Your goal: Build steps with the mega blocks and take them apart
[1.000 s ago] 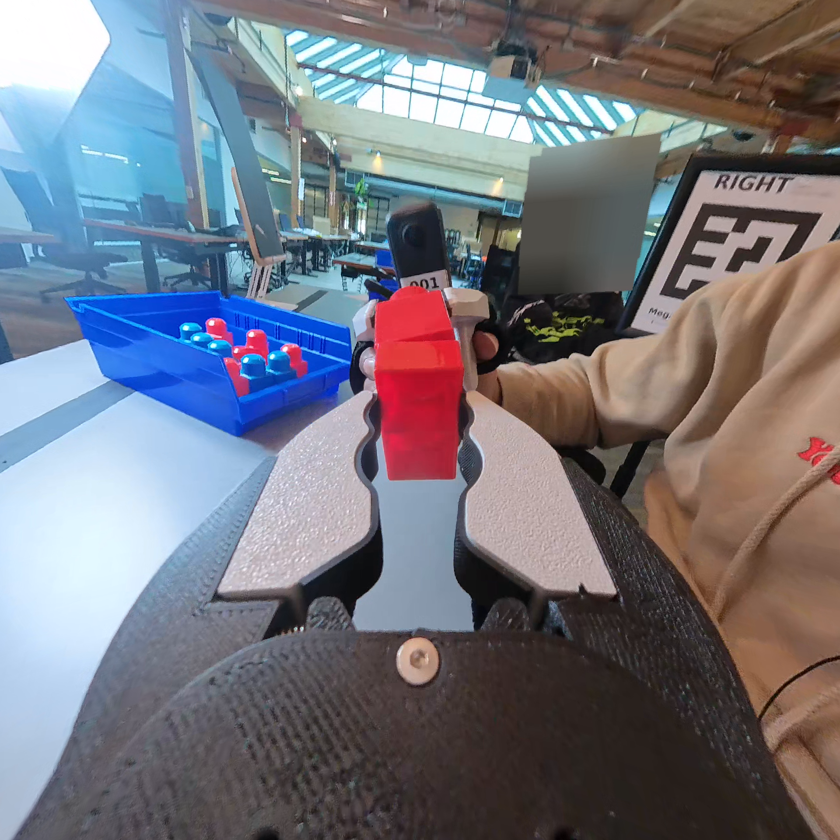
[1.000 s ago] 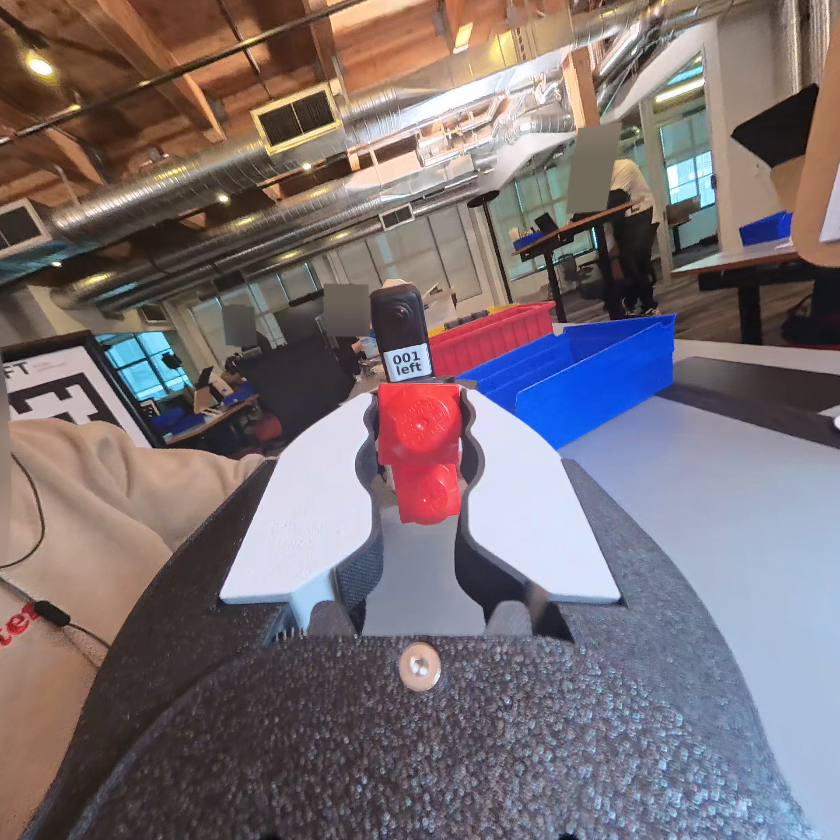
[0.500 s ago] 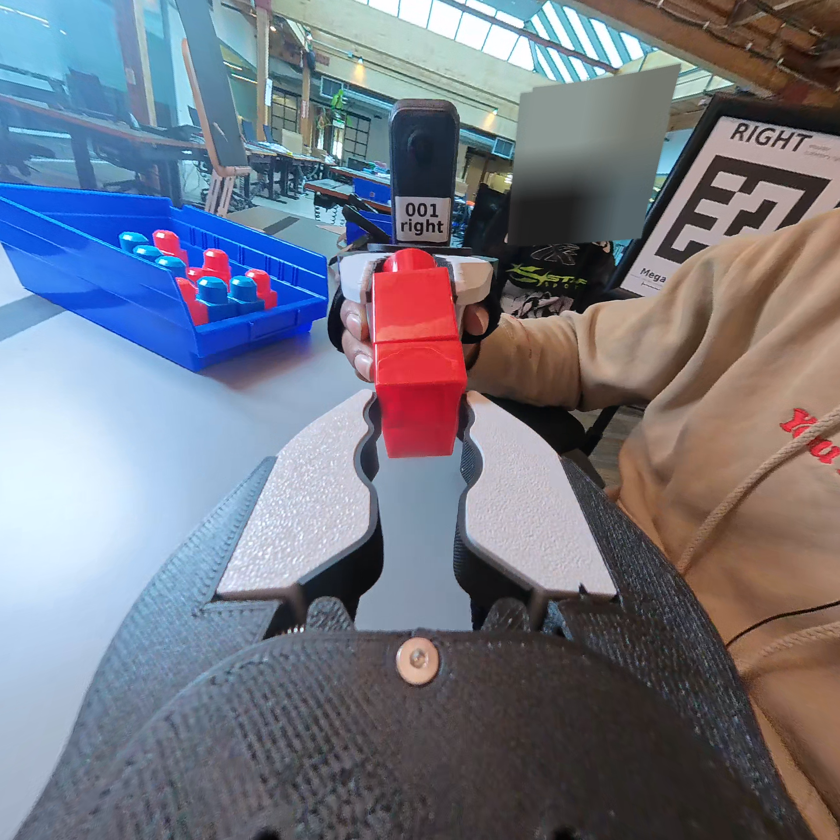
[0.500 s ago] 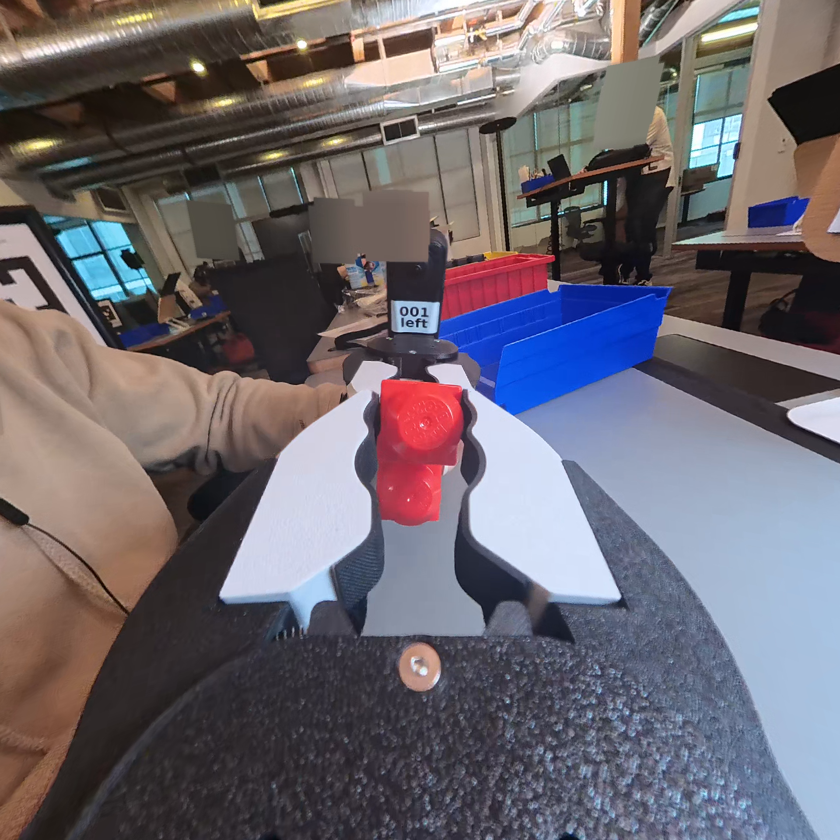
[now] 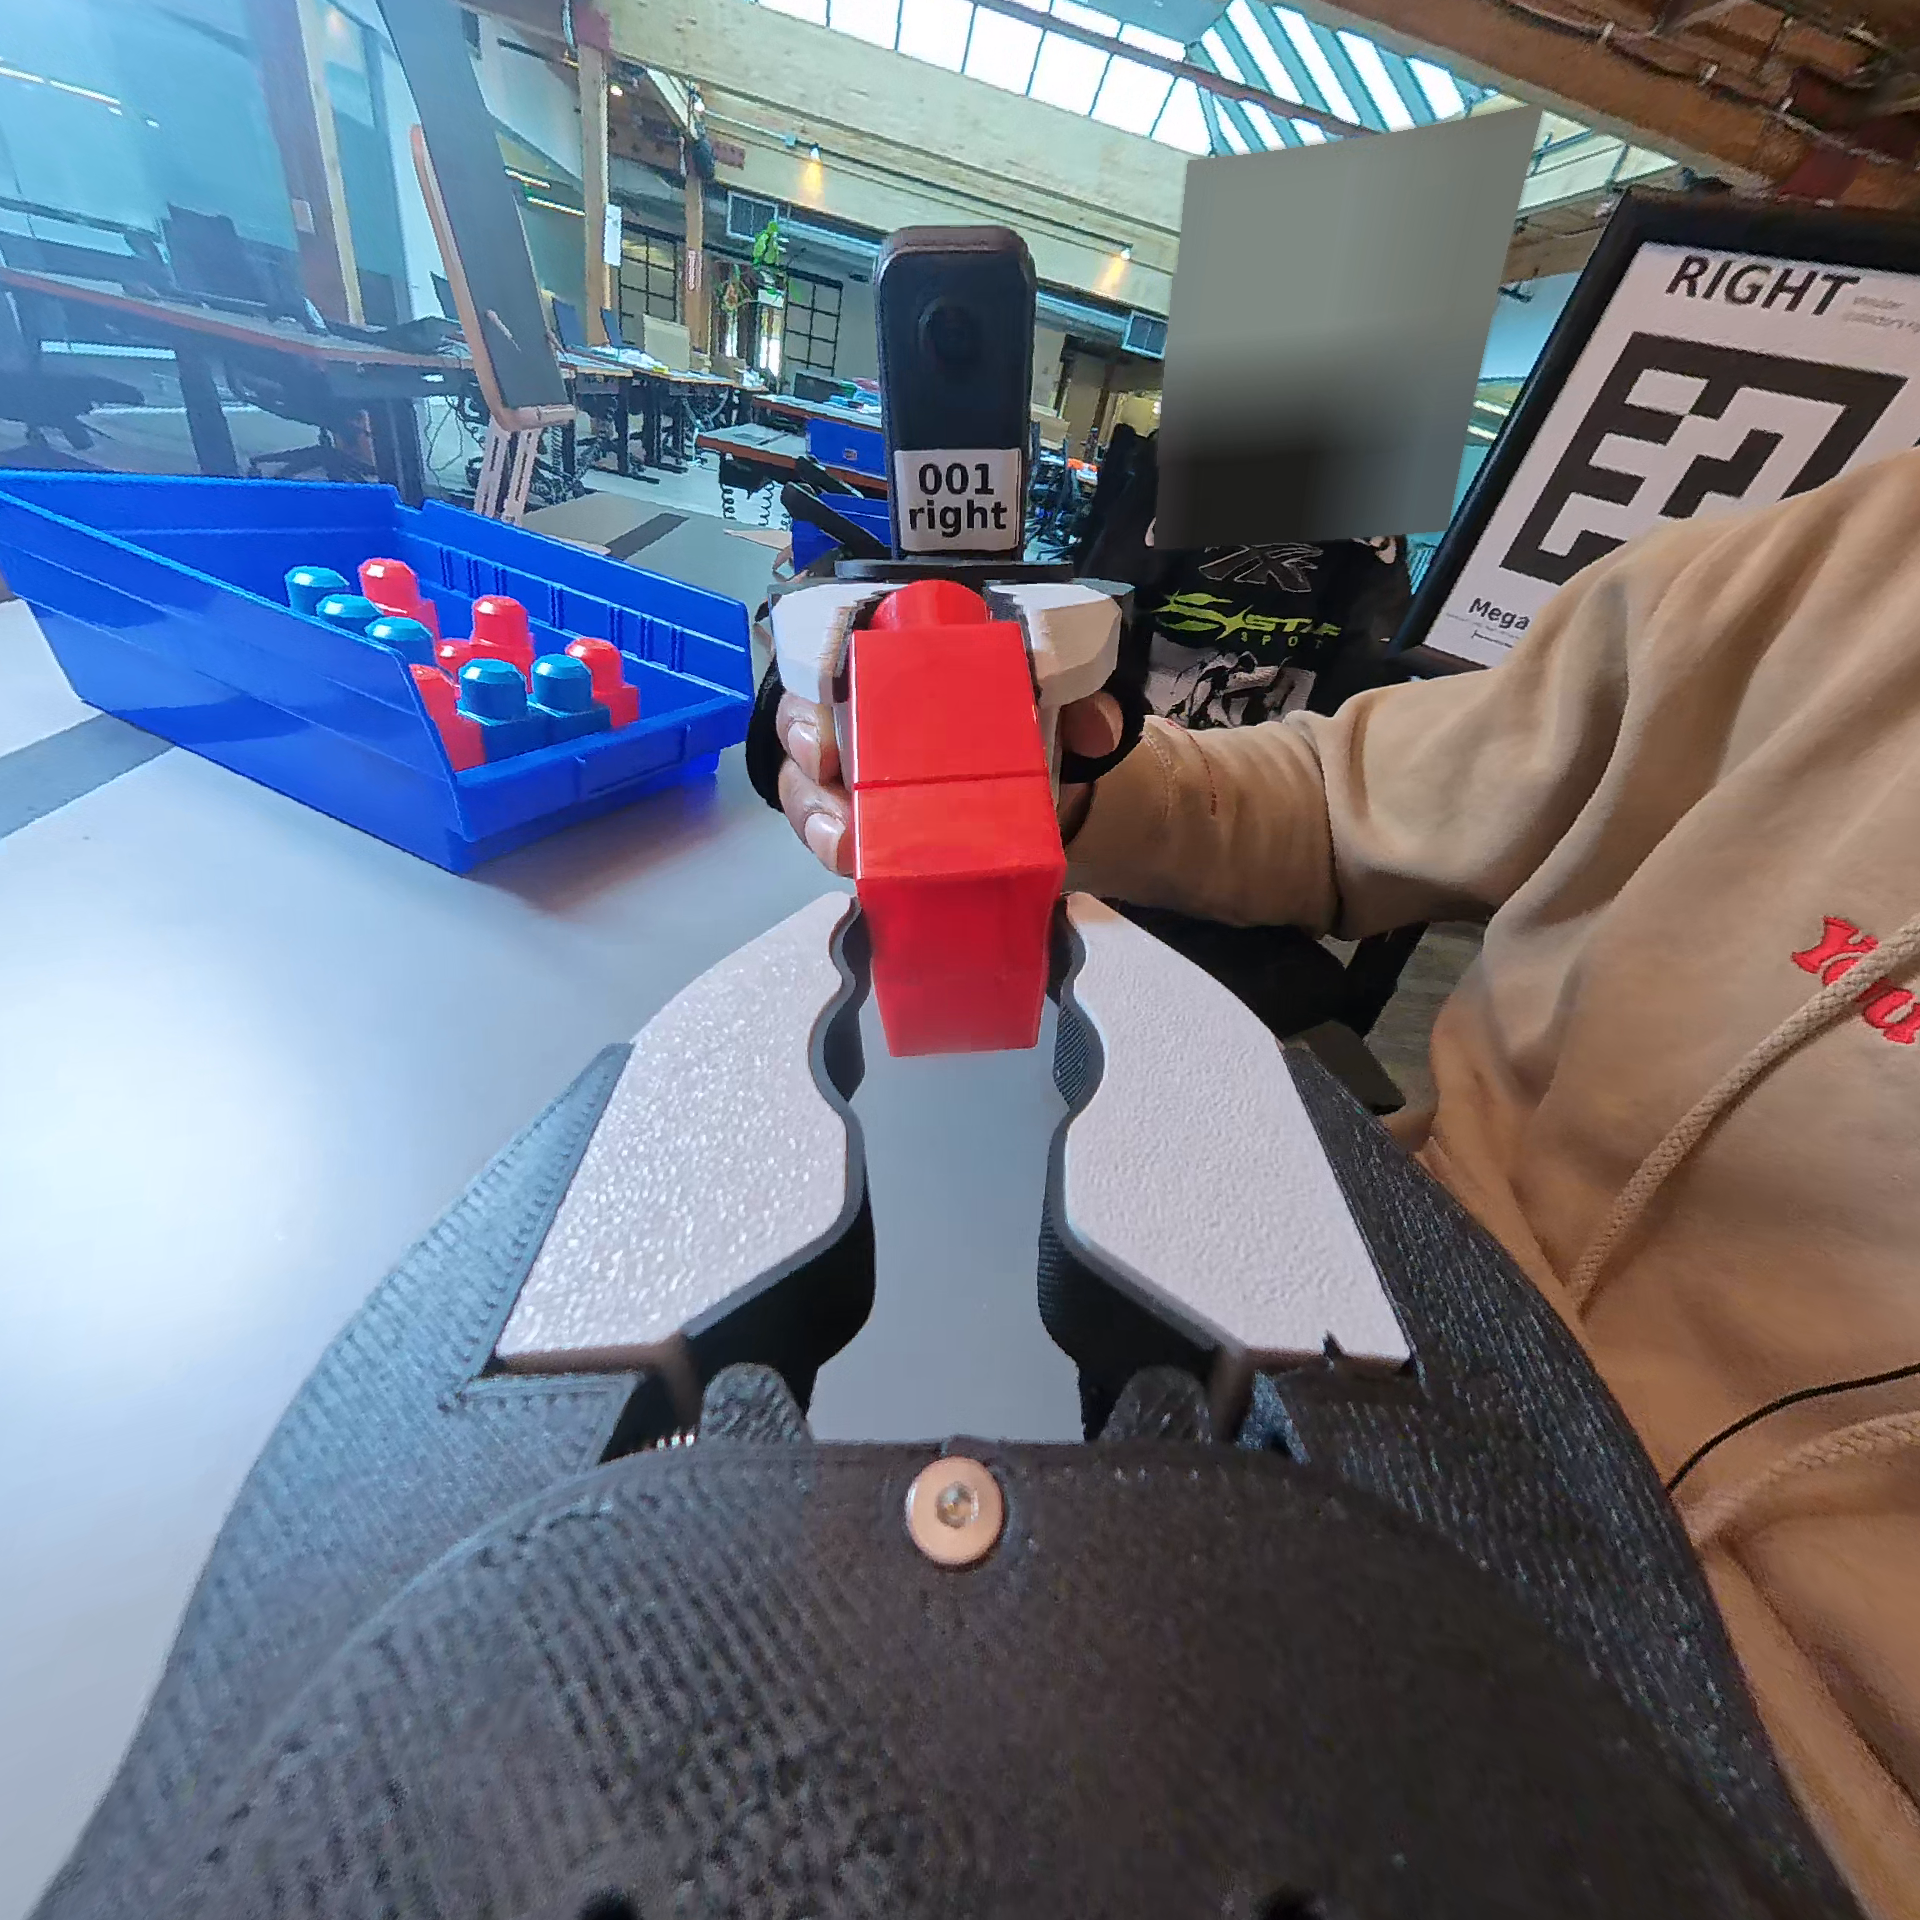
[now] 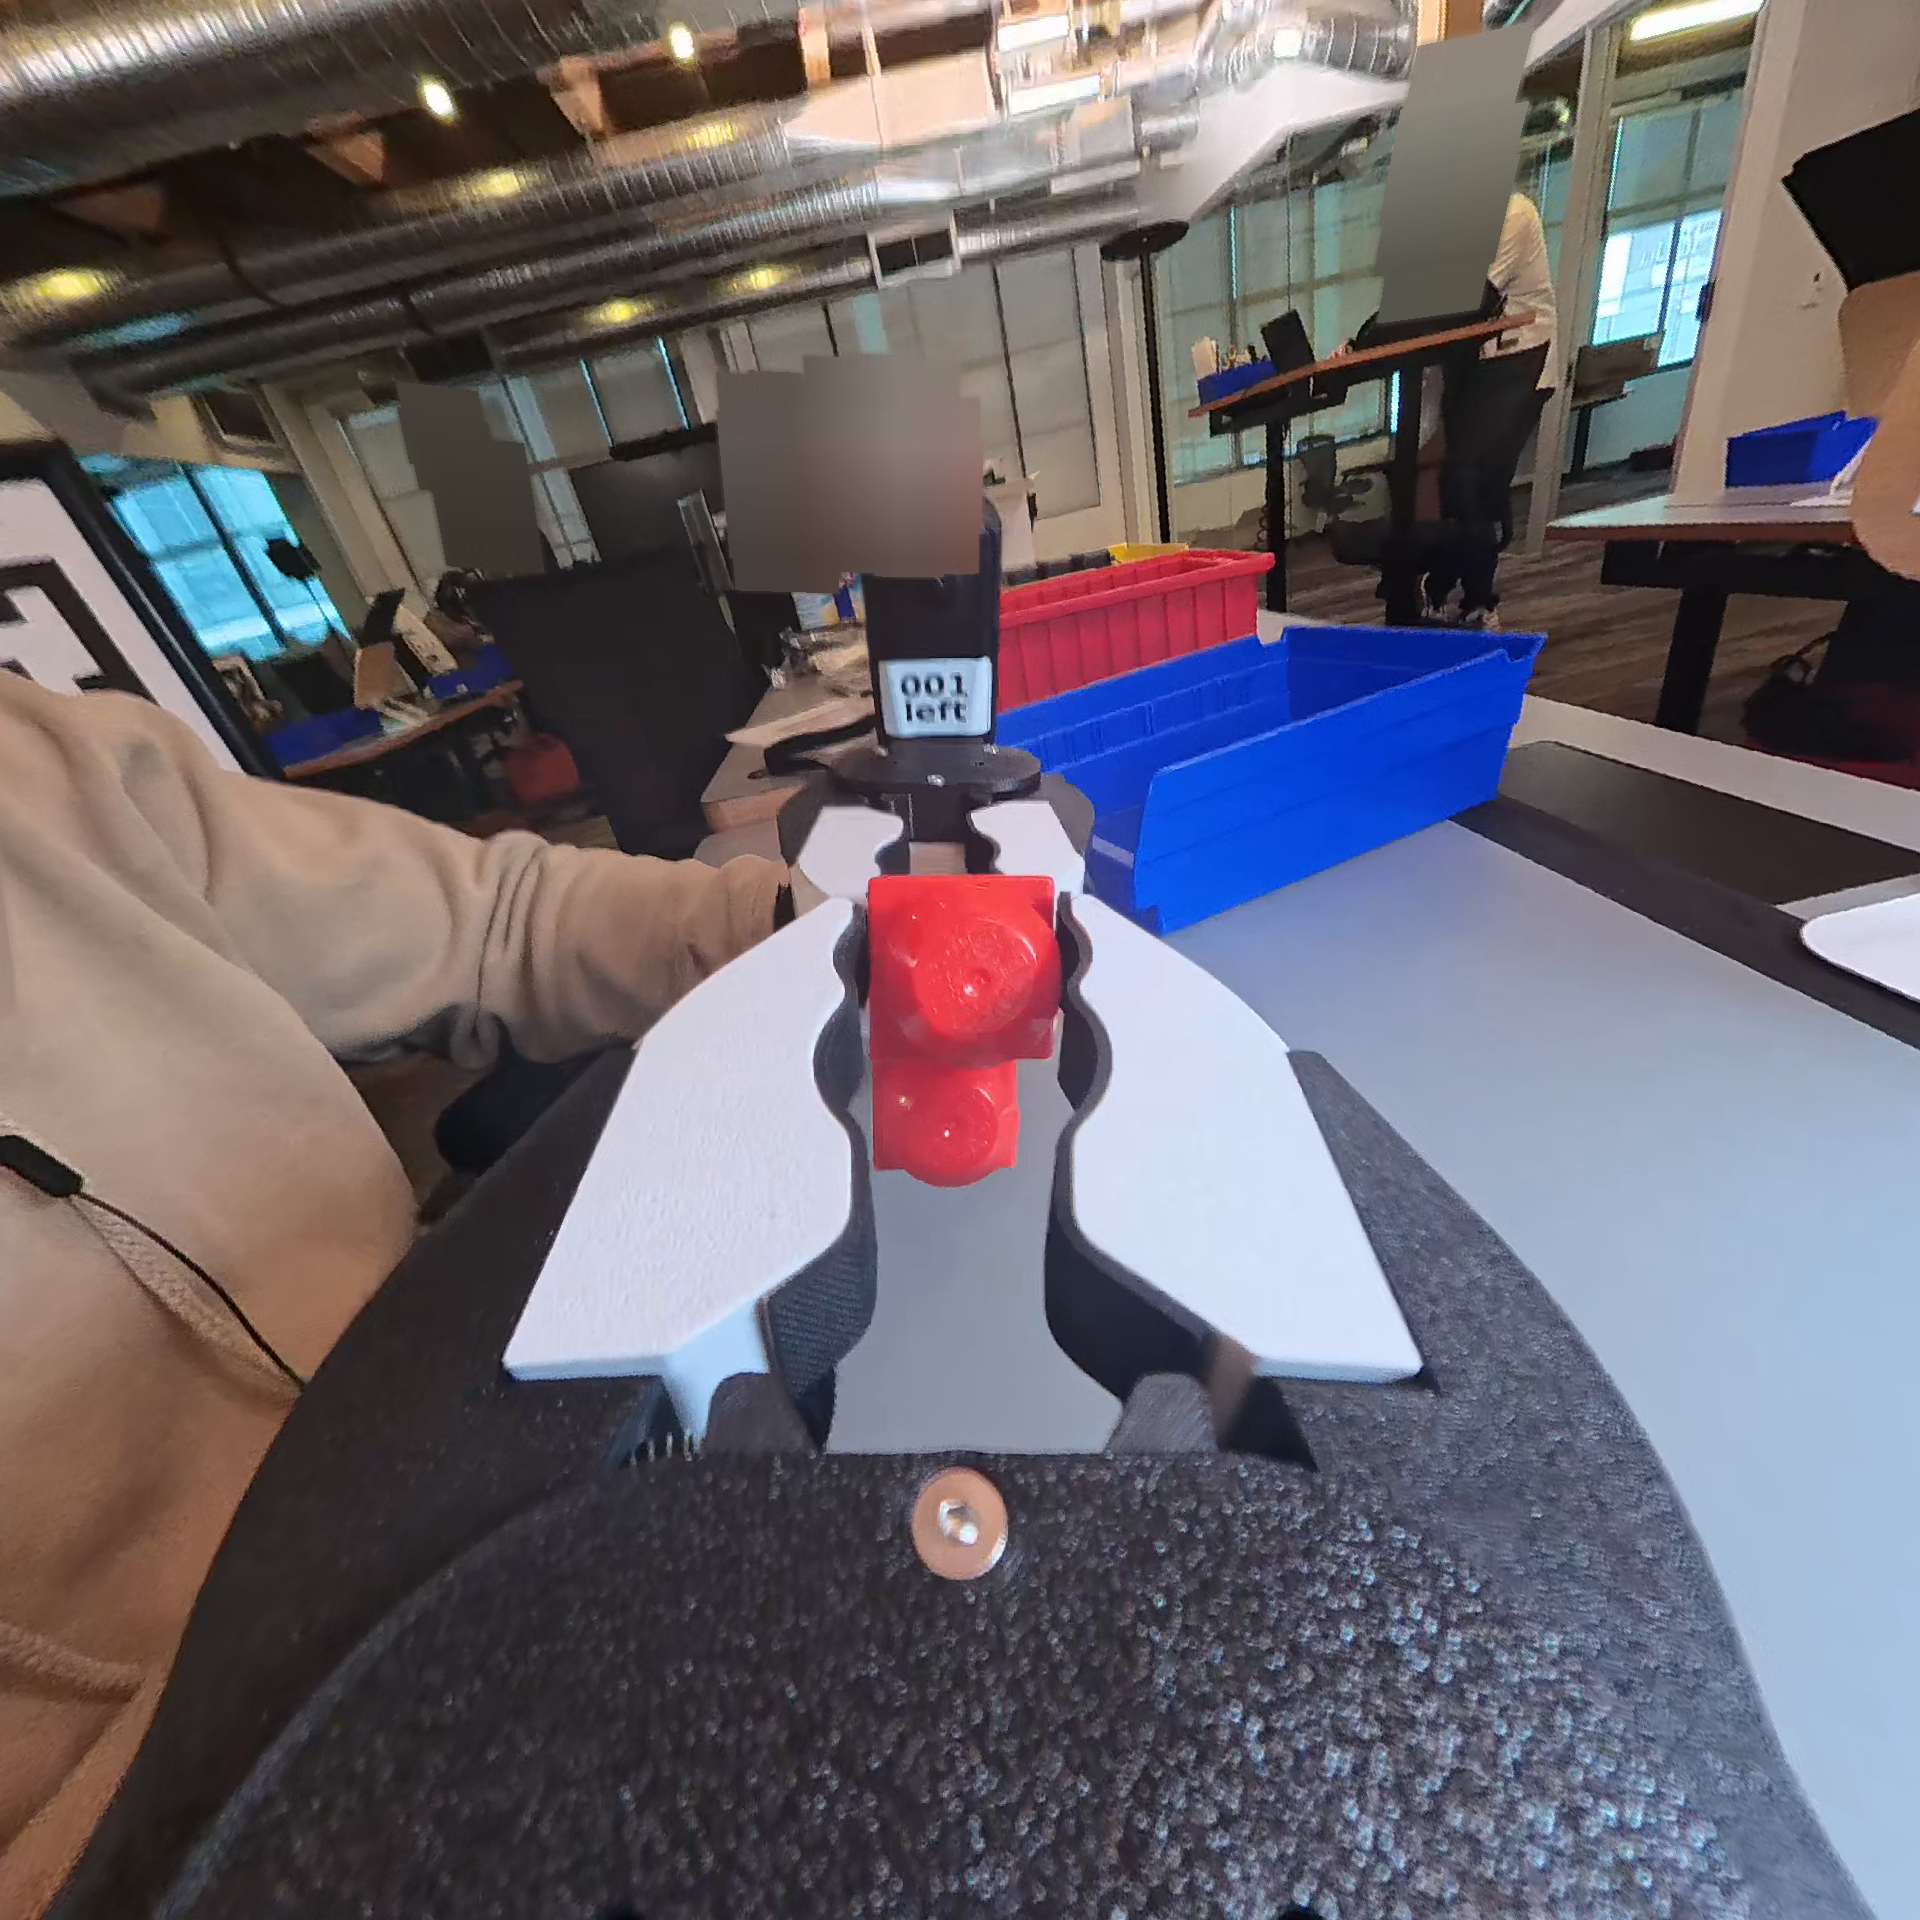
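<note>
Over the grey table (image 5: 260, 1039), both grippers meet nose to nose, held up off the surface. Largest item on it: blue bin (image 5: 343, 727) at far left in the left wrist view, holding loose red and blue mega blocks (image 5: 488, 675) (studs up, some stacked, exact count hard to tell). A second blue bin (image 6: 1299, 748) sits on the table in the right wrist view, with a red bin (image 6: 1132, 613) behind it; contents of both are hidden by their walls.

Left gripper (image 5: 956, 966): fingers clamped on the near red block (image 5: 956, 904) of a joined red pair, gripping its sides. Right gripper (image 6: 961, 997): fingers clamped on the other red block (image 6: 961, 977), studs facing its camera. Same right gripper shows farther off in the left wrist view (image 5: 945, 644), closed on the far red block (image 5: 940, 707), with the person's hand (image 5: 821, 769) wrapped behind it.

Seam between the two red blocks is visible and tight (blocks touching, in line). Beige sleeve (image 5: 1455, 748) runs in from the right.
</note>
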Demonstrator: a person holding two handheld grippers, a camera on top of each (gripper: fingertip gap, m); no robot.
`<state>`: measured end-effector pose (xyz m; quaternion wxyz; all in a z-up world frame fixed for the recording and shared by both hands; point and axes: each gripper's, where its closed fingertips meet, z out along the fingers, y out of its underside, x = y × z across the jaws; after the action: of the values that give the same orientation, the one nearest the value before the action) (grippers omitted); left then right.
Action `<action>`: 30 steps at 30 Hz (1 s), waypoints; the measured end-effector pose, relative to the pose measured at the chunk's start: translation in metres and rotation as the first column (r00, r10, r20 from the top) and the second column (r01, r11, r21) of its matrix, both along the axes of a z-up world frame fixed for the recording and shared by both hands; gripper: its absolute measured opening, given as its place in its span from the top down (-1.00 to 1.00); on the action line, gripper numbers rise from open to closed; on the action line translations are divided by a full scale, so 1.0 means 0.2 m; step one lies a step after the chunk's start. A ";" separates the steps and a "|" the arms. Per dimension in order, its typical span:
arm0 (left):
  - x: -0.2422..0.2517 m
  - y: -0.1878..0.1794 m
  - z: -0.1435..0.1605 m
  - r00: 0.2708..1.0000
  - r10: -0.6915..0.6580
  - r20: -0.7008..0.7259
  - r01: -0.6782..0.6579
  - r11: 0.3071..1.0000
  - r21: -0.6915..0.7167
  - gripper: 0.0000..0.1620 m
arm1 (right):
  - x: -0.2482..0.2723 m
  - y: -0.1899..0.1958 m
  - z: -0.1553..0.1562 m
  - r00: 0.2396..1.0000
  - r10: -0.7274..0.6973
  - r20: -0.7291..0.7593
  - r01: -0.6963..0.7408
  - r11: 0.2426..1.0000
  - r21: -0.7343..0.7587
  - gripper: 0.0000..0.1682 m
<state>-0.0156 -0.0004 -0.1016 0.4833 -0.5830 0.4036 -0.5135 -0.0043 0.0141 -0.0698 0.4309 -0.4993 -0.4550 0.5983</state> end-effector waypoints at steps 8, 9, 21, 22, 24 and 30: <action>-0.04 0.00 -0.02 0.998 0.008 -0.056 -0.005 0.998 0.061 0.58 | 0.06 0.01 -0.05 0.983 0.004 0.181 -0.024 0.994 0.107 0.55; -0.03 0.00 -0.03 0.998 0.007 -0.067 -0.003 0.998 0.061 0.59 | 0.07 0.01 -0.06 0.982 0.007 0.190 -0.029 0.994 0.110 0.62; -0.18 0.22 -0.03 0.968 0.250 -0.018 -0.249 0.968 0.037 0.61 | 0.69 0.83 0.38 0.687 -0.657 0.310 0.551 0.750 0.366 0.65; -0.19 0.24 -0.04 0.963 0.268 -0.021 -0.267 0.963 0.031 0.66 | 0.82 0.99 0.37 0.569 -0.742 0.355 0.609 0.670 0.424 0.65; -0.20 0.27 -0.06 0.951 0.306 -0.042 -0.305 0.952 0.039 0.76 | 1.09 1.29 0.29 0.302 -0.834 0.461 0.671 0.530 0.519 0.65; -0.19 0.29 -0.15 0.929 0.348 -0.122 -0.342 0.937 0.069 0.91 | 1.63 1.76 -0.08 -0.192 -0.714 0.673 0.797 0.288 0.532 0.65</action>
<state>-0.0532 0.0569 -0.1307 0.5517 -0.6661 0.3378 -0.3712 0.3215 0.3654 -0.0866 0.3849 -0.8997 -0.1780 -0.1032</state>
